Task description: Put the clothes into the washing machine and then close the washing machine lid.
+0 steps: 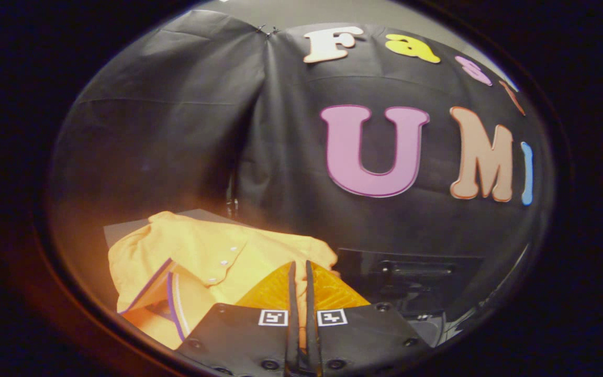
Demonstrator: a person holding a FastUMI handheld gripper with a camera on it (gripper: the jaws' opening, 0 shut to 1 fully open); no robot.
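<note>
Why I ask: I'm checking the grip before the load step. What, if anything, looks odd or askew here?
Nothing looks damaged or spilled. The yellow shirt lies crumpled on a grey surface, collar flipped open. The gripper has its fingers nearly together with a thin strip of yellow fabric between them; whether both press on it is unclear.

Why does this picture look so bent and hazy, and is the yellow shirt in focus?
In the gripper view, the fisheye lens curves the booth wall's folds. A warm orange haze washes the side beyond the yellow shirt, probably glare. The shirt is fairly sharp, its buttons readable. The gripper has its fingers nearly closed with yellow fabric between them; close to the lens they look slightly soft.
</note>
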